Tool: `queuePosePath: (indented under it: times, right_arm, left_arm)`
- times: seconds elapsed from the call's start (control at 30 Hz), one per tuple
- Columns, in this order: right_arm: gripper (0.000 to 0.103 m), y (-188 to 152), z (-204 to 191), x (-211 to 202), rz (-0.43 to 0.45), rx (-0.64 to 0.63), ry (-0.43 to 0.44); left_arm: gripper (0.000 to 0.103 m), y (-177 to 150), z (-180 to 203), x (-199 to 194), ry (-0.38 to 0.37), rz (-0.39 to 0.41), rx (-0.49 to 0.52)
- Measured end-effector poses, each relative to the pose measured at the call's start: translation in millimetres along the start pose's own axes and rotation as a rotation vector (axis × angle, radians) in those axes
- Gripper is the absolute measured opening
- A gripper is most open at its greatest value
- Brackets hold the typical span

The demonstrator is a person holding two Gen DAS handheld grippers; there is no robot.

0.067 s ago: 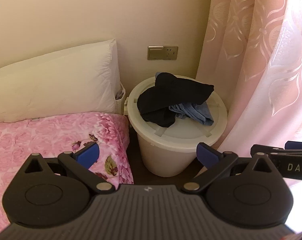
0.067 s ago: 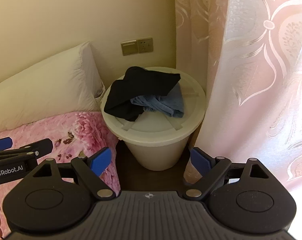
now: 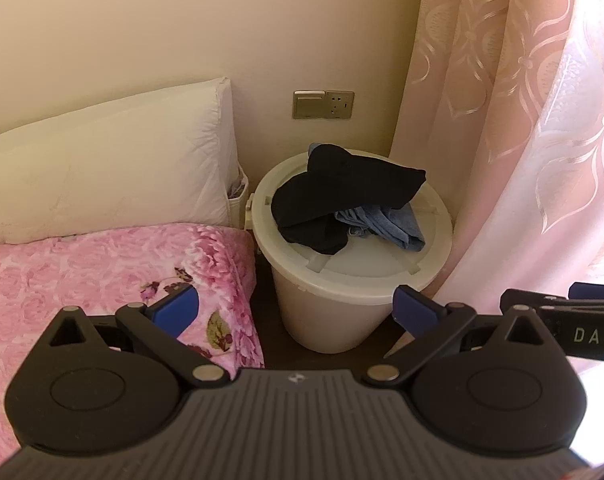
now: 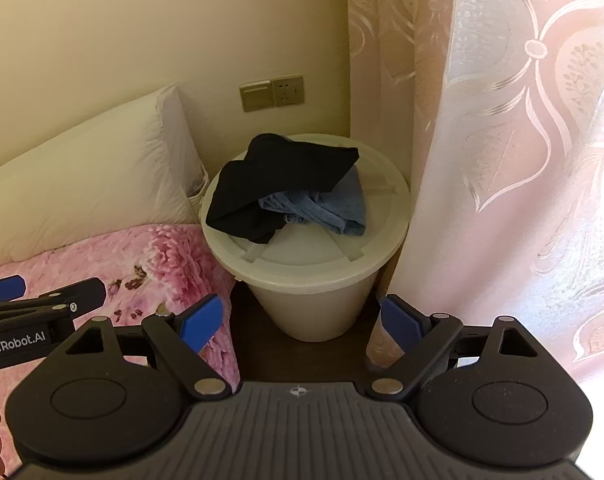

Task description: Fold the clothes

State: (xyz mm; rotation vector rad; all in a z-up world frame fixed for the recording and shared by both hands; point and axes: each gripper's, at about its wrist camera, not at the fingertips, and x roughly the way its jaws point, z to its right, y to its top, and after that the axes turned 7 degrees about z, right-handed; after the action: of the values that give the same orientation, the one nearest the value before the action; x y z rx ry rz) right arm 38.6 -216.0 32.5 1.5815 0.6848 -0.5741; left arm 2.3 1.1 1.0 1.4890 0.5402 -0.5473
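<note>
A crumpled black garment (image 3: 334,196) (image 4: 278,184) lies on the lid of a white bucket (image 3: 366,276) (image 4: 314,276), partly covering a bunched blue denim garment (image 3: 390,224) (image 4: 326,208). My left gripper (image 3: 296,312) is open and holds nothing, well short of the bucket. My right gripper (image 4: 302,320) is likewise open with nothing between its blue pads, also short of the bucket. Each gripper shows at the edge of the other's view: the right gripper (image 3: 562,320) and the left gripper (image 4: 34,308).
A bed with a pink floral blanket (image 3: 102,272) (image 4: 142,264) and a white pillow (image 3: 110,164) (image 4: 86,184) lies to the left. A pink patterned curtain (image 3: 522,120) (image 4: 502,140) hangs at the right, close to the bucket. A wall socket (image 3: 324,104) sits behind it.
</note>
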Motion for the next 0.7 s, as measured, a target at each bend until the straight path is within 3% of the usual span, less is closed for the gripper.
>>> queuePosePath:
  times: [0.37,0.7]
  right_arm:
    - [0.089,6.2,-0.4,8.1,0.013,-0.011,0.002]
    - [0.089,11.8,-1.1,16.8,0.019,-0.023,0.004]
  left_arm:
    - [0.102,-1.4,19.4,12.8,0.017,0.004,0.003]
    - [0.102,-3.4,11.8,18.4,0.009,0.011,-0.029]
